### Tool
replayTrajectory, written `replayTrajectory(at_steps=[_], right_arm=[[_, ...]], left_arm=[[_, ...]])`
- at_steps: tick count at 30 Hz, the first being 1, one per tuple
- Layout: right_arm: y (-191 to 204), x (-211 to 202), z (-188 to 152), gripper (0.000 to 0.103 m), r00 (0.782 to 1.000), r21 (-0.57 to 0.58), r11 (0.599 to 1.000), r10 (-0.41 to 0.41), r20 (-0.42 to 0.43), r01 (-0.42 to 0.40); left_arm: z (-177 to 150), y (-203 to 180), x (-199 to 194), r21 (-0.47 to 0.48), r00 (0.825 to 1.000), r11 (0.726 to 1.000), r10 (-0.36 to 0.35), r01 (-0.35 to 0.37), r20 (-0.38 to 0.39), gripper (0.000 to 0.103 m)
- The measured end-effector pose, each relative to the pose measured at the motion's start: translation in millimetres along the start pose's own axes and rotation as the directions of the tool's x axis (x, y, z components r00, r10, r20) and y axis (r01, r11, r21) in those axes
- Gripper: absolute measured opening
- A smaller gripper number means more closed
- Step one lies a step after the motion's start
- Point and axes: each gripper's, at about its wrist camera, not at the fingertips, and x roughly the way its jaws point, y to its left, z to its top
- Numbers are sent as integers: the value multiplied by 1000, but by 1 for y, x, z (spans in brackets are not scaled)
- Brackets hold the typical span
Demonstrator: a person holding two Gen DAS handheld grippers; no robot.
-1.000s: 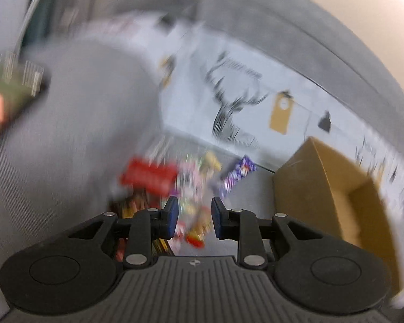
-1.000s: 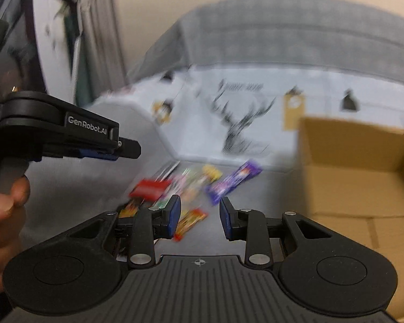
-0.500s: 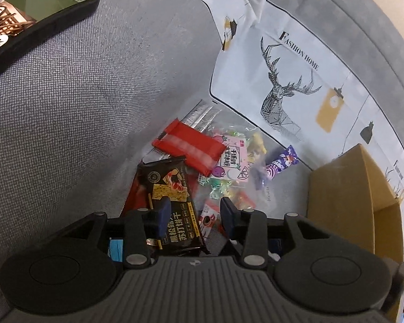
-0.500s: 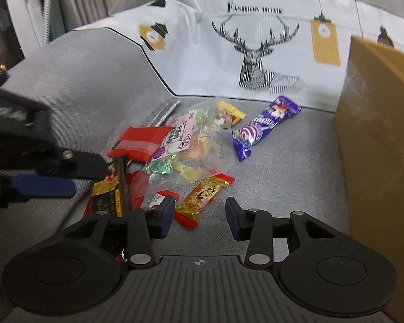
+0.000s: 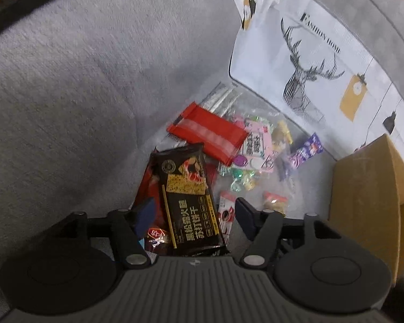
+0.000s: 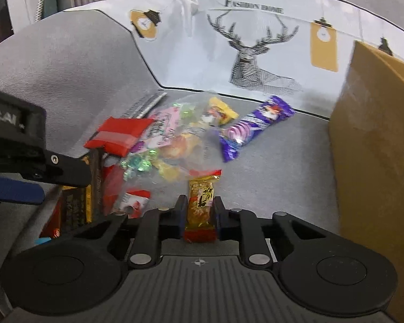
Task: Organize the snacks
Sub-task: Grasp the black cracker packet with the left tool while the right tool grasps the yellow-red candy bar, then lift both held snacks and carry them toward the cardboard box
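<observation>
Nearest, right tool (image 6: 199,211) closing on gold snack bar (image 6: 201,202), left tool (image 5: 192,215) opening over black cracker pack (image 5: 188,196); beyond the bar, purple wrapper (image 6: 253,129), cardboard box (image 6: 374,140) alongside.

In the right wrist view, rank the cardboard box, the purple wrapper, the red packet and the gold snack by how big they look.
1. cardboard box
2. purple wrapper and red packet: alike, no ranking
3. gold snack: smallest, though nearest the camera
</observation>
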Motion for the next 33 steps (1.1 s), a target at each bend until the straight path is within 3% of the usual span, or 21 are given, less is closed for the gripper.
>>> replayTrajectory(at_steps=[5, 9, 12, 15, 20, 27, 33], right_arm=[[-5, -22, -3, 21, 998, 12, 999, 40, -54, -39], [-8, -49, -2, 21, 989, 21, 995, 97, -110, -96], [-5, -71, -9, 21, 985, -49, 990, 122, -120, -129], [-6, -76, -25, 21, 986, -67, 991, 105, -127, -114], [-10, -56, -31, 21, 983, 34, 994, 111, -149, -107], [-11, -47, -35, 22, 981, 8, 996, 87, -172, -87], [-12, -44, -36, 27, 980, 6, 997, 82, -180, -82]], left_arm=[[-5, -8, 10, 46, 998, 998, 47, -46, -32, 79], [-6, -6, 19, 23, 996, 999, 50, -49, -70, 79], [-7, -7, 20, 32, 996, 998, 58, -56, -75, 77], [-8, -8, 19, 53, 995, 996, 78, -75, -66, 70], [-11, -9, 16, 76, 994, 993, 94, -90, -53, 45], [-7, 3, 5, 13, 998, 999, 45, -45, -32, 44], [-8, 6, 4, -11, 997, 1000, -18, 17, -69, 44]])
